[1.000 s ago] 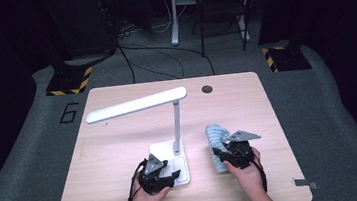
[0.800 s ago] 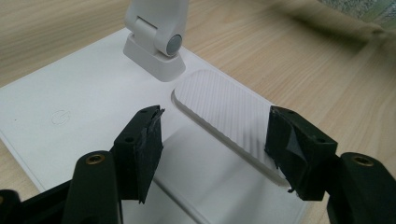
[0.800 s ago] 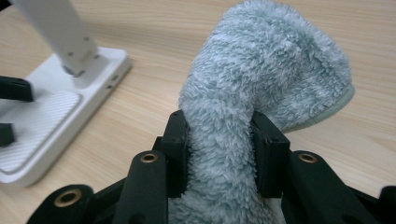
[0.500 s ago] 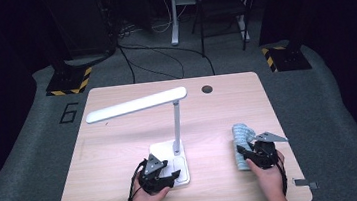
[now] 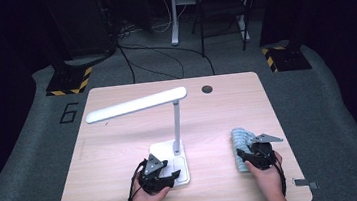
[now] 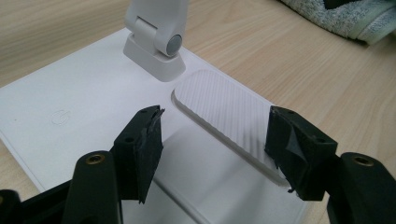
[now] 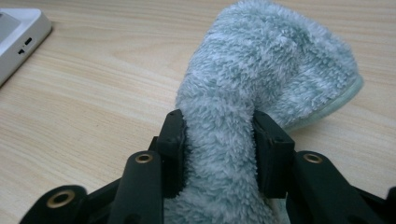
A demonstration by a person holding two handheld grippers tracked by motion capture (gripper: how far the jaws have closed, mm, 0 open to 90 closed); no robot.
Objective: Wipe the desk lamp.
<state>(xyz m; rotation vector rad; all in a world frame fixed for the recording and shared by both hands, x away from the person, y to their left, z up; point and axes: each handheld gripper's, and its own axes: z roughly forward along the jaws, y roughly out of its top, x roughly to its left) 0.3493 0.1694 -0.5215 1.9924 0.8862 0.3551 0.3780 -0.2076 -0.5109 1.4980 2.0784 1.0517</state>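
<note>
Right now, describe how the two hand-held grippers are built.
Both are black. The left hand-held gripper has two blocky jaws with brass-coloured screw inserts and a black cable trailing off. The right hand-held gripper matches it and carries a grey three-cornered plate on top. Both forearms are bare, without sleeves.

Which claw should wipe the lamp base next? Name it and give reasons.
Right. The right claw has the cloth between its jaws, which have just been opening, near the lamp base. The left claw stands open over that base, holding nothing; it probably steadies it.
</note>
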